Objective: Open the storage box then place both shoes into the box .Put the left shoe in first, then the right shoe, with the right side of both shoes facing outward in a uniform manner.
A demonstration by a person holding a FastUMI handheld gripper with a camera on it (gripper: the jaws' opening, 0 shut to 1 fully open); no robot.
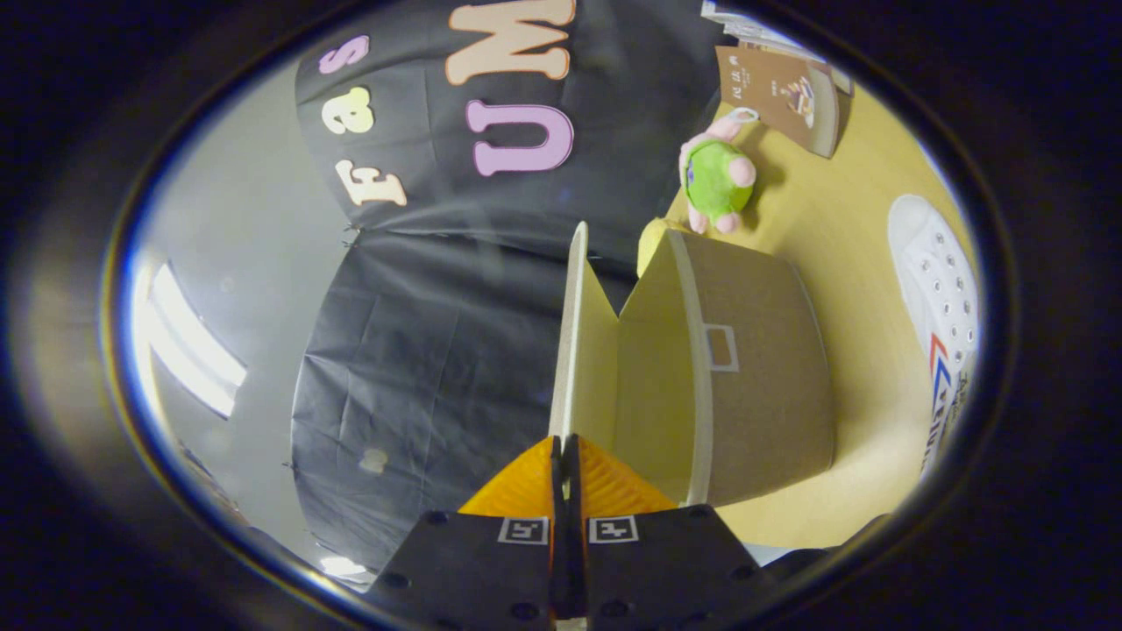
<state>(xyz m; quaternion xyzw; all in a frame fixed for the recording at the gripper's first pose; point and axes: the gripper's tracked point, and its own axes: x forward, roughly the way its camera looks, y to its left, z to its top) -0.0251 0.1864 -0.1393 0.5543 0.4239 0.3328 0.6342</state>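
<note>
I have the tool (565, 460) clamped on the box lid (571, 337), swinging it open; next I must fetch the left shoe (938, 307).

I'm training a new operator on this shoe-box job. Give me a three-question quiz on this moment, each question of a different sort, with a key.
1. True or false: the fingers are closed on the edge of the box lid.
2. Multiple choice: which of these lies on the table beyond the storage box? A) a plush toy B) a mug C) a pair of scissors
3. Fill in: the white ____ is outside the box, on the table.

Key: 1 true; 2 A, the green and pink plush toy, near a brown book; 3 shoe.
</note>
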